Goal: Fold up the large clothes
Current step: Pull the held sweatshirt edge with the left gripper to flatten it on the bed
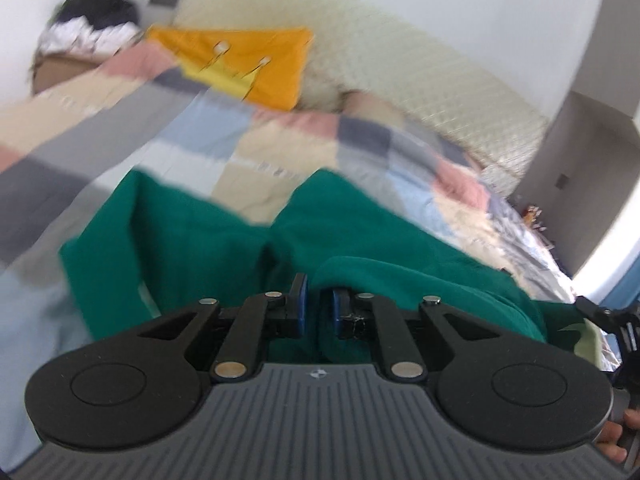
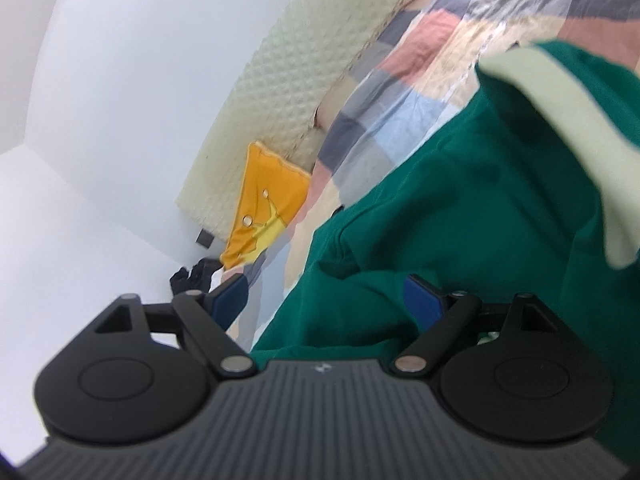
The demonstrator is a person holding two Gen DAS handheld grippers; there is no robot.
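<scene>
Here the left gripper [image 1: 319, 304] pinches the green garment [image 1: 400, 240] (right gripper [image 2: 326, 300] gapes beside it).

Rumpled green garment [image 1: 200, 220] lies on checked bedspread [image 1: 256, 140].

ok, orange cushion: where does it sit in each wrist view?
Left wrist: orange cushion upper left of centre, leaning on the quilted headboard, far beyond the green garment.
Right wrist: the cushion sits left of centre, tilted, above the left fingertip.
Shared landmark: the patchwork bedspread between cushion and garment.
</scene>
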